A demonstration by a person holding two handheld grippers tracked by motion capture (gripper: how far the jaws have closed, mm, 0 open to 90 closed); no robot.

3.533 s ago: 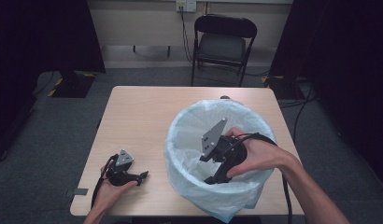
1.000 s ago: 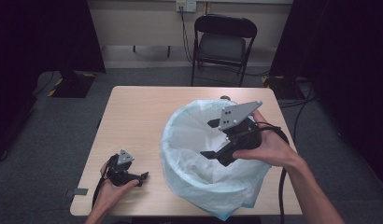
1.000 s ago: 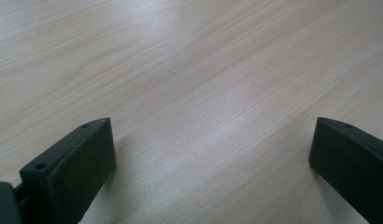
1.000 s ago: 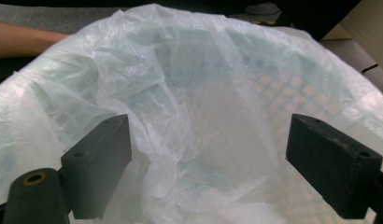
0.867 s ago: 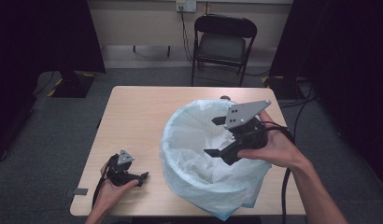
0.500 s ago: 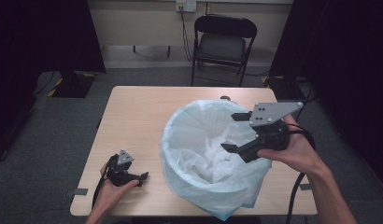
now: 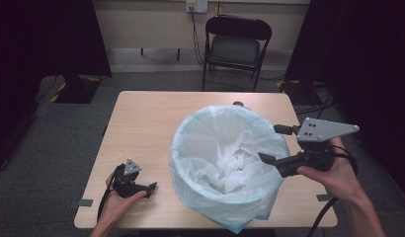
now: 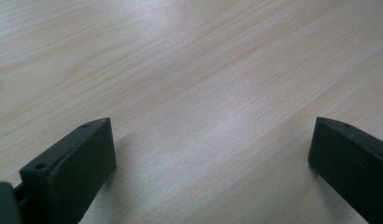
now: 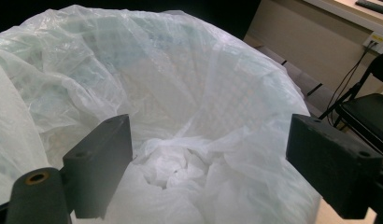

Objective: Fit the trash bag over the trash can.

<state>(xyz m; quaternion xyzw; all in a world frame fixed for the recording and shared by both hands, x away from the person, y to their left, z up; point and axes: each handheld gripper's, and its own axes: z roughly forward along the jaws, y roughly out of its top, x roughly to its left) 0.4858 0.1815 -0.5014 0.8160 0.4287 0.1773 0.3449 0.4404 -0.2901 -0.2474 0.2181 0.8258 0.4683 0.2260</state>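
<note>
A bin lined with a pale translucent plastic bag stands on the wooden table, toward its front right. The bag's loose folds bunch at the bottom inside. My right gripper hovers at the bin's right rim, open, jaws pointing left over the liner with nothing between them. In the right gripper view both black jaws frame the bag's inside. My left gripper rests low on the table at the front left, held in a hand, open over bare wood.
A black folding chair stands behind the table's far edge. Cables hang from a wall socket behind it. A dark stand base sits on the floor at the left. The table's left and far parts are bare wood.
My right gripper has risen out of the bin and moved right, from inside the bag to its right rim. The left gripper has stayed put.
</note>
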